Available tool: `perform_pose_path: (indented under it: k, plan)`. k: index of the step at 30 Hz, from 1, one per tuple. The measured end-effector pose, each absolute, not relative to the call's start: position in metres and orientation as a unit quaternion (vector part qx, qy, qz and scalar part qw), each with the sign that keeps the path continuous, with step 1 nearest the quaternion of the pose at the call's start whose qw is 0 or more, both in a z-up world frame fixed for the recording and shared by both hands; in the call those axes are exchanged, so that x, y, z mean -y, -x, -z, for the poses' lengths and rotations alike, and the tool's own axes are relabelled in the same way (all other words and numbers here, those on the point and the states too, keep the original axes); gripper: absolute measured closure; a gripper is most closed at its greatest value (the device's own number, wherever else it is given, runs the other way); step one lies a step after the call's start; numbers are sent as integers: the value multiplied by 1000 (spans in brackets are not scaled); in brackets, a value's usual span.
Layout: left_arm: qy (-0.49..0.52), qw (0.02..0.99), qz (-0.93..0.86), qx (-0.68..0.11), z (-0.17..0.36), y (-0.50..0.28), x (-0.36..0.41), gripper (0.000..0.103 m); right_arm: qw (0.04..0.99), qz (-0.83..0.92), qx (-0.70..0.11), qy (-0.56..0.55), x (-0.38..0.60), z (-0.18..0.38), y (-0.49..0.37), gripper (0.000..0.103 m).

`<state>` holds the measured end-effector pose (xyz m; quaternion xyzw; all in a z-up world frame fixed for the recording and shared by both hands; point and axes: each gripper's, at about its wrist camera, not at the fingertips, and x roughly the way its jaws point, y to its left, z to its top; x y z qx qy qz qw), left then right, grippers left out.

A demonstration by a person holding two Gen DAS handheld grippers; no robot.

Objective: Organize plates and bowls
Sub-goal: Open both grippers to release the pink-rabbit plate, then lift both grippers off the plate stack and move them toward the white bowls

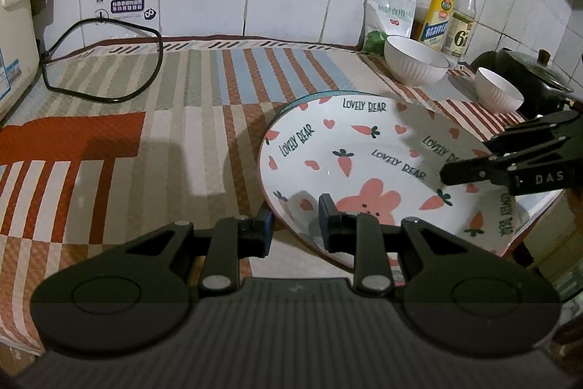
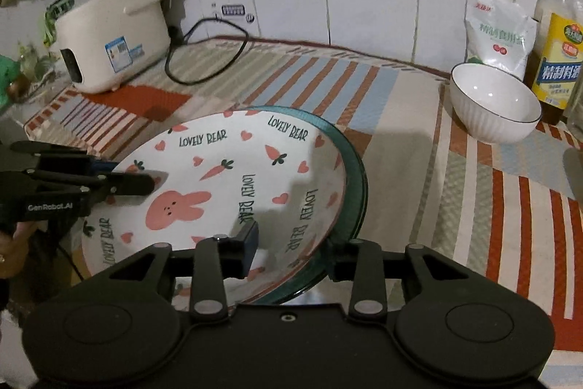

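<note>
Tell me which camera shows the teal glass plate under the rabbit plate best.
The right wrist view: the teal glass plate shows as a wide band of rim curving beside the white rabbit-print plate. The left wrist view shows only a thin teal sliver at the far edge.
</note>
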<state>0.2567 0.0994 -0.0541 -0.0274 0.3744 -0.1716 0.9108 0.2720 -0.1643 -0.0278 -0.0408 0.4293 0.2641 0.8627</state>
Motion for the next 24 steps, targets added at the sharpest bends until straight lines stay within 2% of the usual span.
perform_pose_path:
  k: [6,14,19,21,22,24]
  plan:
    - [38,911,172,-374,57,-258,-102,78,854,-250,-454,44,161,20,-279,62]
    - [27,911,165,-376,56,-257,-96,77,824,-244,-495,126,140,11,-290,53]
    - [1,914,162,-371,54,-252,-88,75,834,-215,-459,217,132,12,-279,54]
    - [-15,915,158,-370,52,-250,-83,75,837,-241,-452,194,136,10,-275,53]
    - [-21,915,156,-370,52,-250,-81,75,840,-243,-446,192,136,10,-274,63]
    - [-25,915,155,-372,53,-249,-79,75,848,-240,-433,189,139,11,-271,66]
